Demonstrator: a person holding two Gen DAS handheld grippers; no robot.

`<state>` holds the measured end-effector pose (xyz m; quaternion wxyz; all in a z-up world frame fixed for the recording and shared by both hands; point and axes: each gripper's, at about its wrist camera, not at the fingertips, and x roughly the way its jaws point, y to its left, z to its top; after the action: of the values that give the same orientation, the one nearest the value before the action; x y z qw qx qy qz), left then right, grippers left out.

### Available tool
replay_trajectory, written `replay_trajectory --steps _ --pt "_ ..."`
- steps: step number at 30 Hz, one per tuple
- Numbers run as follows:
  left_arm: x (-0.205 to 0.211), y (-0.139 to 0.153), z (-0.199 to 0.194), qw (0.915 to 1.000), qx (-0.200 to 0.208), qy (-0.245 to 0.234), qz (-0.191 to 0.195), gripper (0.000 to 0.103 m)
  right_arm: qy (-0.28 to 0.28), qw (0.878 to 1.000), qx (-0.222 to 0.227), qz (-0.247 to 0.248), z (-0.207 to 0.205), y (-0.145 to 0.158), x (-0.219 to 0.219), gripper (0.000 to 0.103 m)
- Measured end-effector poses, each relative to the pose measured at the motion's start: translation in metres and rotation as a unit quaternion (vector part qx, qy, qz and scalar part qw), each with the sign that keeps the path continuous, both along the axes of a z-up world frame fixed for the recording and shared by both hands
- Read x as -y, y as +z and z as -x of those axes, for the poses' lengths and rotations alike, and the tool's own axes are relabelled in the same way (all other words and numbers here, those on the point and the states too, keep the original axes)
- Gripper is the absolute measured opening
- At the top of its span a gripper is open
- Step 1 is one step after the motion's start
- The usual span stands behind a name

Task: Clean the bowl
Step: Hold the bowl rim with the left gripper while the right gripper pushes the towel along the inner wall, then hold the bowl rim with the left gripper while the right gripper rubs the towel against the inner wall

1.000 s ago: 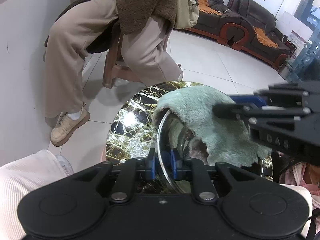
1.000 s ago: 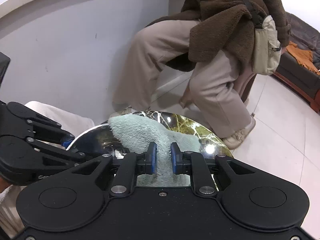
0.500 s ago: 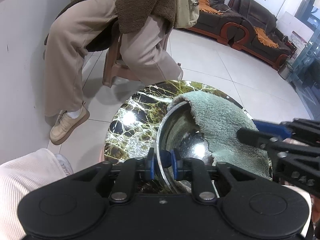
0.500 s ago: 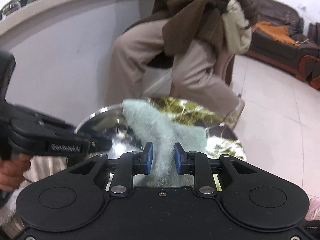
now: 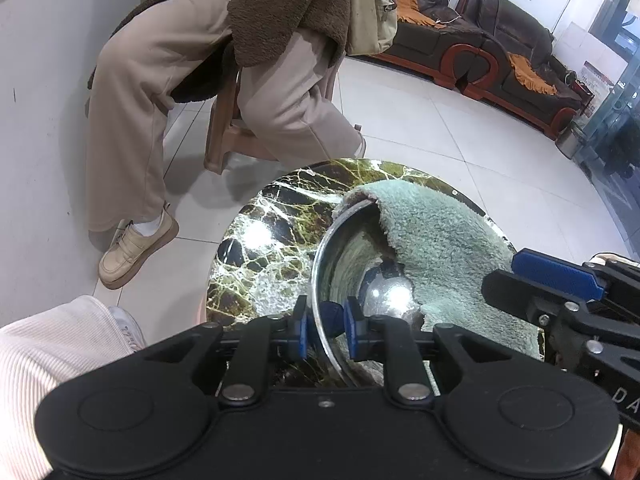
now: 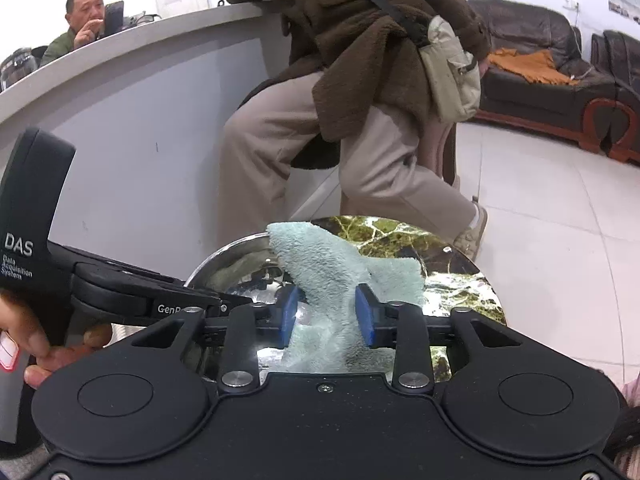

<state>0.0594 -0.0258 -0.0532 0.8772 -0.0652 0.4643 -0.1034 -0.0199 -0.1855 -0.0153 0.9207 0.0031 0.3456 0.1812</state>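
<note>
A person is sitting at a small round marble table (image 5: 256,256), working a handheld gripper in each hand. At the table's nine o'clock side, the left gripper (image 5: 325,328) is pinching the near rim of a shiny steel bowl (image 5: 352,252), its blue pads nearly closed with the thin rim between them. Toward three o'clock, a pale green fluffy cloth (image 5: 444,240) is draping over the bowl's far rim and into it. The right gripper (image 6: 327,312) is standing partly open around the bunched cloth, the pads looking slack against it.
</note>
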Motion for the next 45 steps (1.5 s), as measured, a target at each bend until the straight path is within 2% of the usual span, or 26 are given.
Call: replay_trajectory --steps 12,18,22,33,45 --pt "0.002 -0.004 0.001 1.0 -0.003 -0.003 0.004 0.02 0.003 0.999 -0.038 -0.011 -0.009 -0.012 -0.015 0.034" --pt "0.001 -0.005 0.002 1.0 -0.003 -0.001 0.008 0.02 -0.002 0.998 -0.028 -0.049 -0.001 0.0 -0.004 0.034" --pt "0.001 -0.005 0.002 1.0 -0.004 -0.001 0.009 0.02 -0.011 0.998 -0.016 -0.067 0.003 0.008 0.002 0.038" --pt "-0.002 -0.007 0.002 1.0 -0.001 -0.004 0.008 0.021 -0.053 0.996 -0.015 -0.067 -0.004 0.003 0.025 0.038" --pt "-0.001 -0.006 0.004 0.9999 0.002 -0.012 0.005 0.021 -0.026 0.999 -0.034 -0.029 -0.034 -0.01 0.015 0.038"
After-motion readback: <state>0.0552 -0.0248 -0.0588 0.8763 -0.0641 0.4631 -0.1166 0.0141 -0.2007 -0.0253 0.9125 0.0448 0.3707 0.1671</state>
